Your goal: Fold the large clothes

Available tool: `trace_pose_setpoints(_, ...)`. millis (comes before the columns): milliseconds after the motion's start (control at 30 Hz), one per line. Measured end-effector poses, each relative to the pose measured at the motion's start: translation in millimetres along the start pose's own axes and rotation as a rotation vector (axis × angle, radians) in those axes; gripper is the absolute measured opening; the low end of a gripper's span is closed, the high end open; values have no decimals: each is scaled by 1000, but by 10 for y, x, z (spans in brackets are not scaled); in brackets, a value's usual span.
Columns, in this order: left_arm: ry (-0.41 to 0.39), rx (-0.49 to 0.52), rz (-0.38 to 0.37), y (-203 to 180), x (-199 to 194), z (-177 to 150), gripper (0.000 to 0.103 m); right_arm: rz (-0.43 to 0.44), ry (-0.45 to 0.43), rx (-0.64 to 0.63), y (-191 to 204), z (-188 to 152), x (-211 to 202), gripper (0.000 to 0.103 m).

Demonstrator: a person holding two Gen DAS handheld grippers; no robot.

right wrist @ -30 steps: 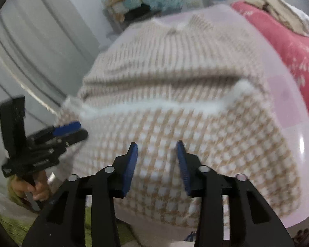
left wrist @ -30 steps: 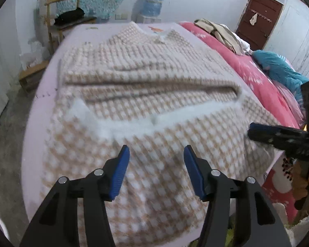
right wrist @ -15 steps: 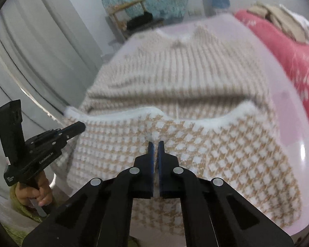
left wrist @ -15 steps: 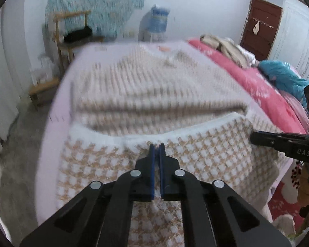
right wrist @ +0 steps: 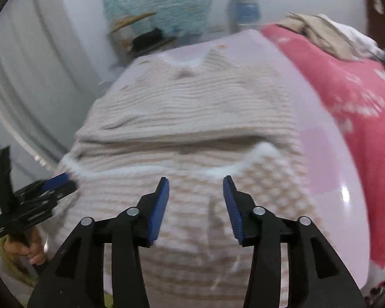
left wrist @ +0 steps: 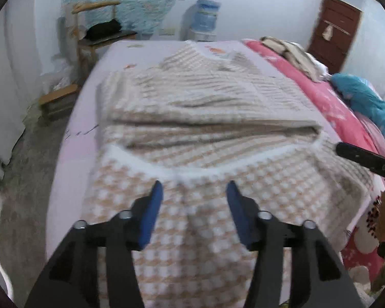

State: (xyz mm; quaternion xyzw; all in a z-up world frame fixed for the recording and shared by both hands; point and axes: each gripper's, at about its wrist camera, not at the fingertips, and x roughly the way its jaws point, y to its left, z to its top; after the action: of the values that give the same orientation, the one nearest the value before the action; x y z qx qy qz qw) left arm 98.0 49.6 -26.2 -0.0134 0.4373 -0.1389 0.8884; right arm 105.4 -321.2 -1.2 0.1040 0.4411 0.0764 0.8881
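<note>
A large beige-and-white houndstooth sweater [left wrist: 205, 118] lies flat on a lilac sheet [left wrist: 89, 107], neckline at the far end. Its near part has a white trimmed edge running across. My left gripper [left wrist: 194, 187] hovers over the near left part of the sweater [right wrist: 187, 113], its jaws opening and nothing pinched between the blue pads. My right gripper [right wrist: 195, 182] hovers over the near right part, jaws also opening with only cloth lying below them. Each gripper shows in the other's view: the right gripper [left wrist: 359, 156] at the right edge, the left gripper [right wrist: 51, 184] at the left, held by a hand [right wrist: 33, 254].
A pink bedspread [left wrist: 328, 97] lies right of the sheet, with a pile of beige clothes [left wrist: 292, 51] and a teal cloth [left wrist: 364, 97] on it. A wooden chair [left wrist: 97, 28], a water dispenser [left wrist: 205, 18] and a brown door [left wrist: 333, 28] stand at the back. Bare floor [left wrist: 25, 154] runs along the left.
Both grippers were open a second ago, stood shut half a second ago, and are open again now. Both have shifted a little over the sweater, which lies much as before.
</note>
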Motion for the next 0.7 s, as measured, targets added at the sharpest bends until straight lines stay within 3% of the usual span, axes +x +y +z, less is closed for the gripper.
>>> trace_pose_setpoints(100, 71, -72, -16, 200, 171, -59, 57, -109, 88, 95, -339, -87, 314, 40)
trace_pose_setpoints(200, 60, -124, -69, 282, 127, -45, 61, -39, 68, 172, -431, -47, 237, 40)
trace_pose_setpoints(267, 64, -135, -61, 283, 98, -21, 63, -26, 24, 153, -370, 17, 73, 47)
trace_pose_setpoints(333, 50, -142, -38, 273, 28, -3, 68, 41, -2, 107, -221, 60, -48, 54)
trace_pose_setpoints(500, -2, -114, -76, 101, -133, 37, 83, 116, 8, -60, 257, 29, -32, 65)
trace_pose_setpoints(567, 21, -94, -73, 35, -80, -6, 85, 88, 44, -88, 324, -61, 84, 65)
trace_pose_setpoints(667, 120, -93, -37, 1, 158, -92, 86, 38, 135, -86, 299, -179, 373, 66)
trace_pose_setpoints(700, 99, -86, -29, -9, 152, -110, 87, 41, 131, -82, 297, -176, 396, 67)
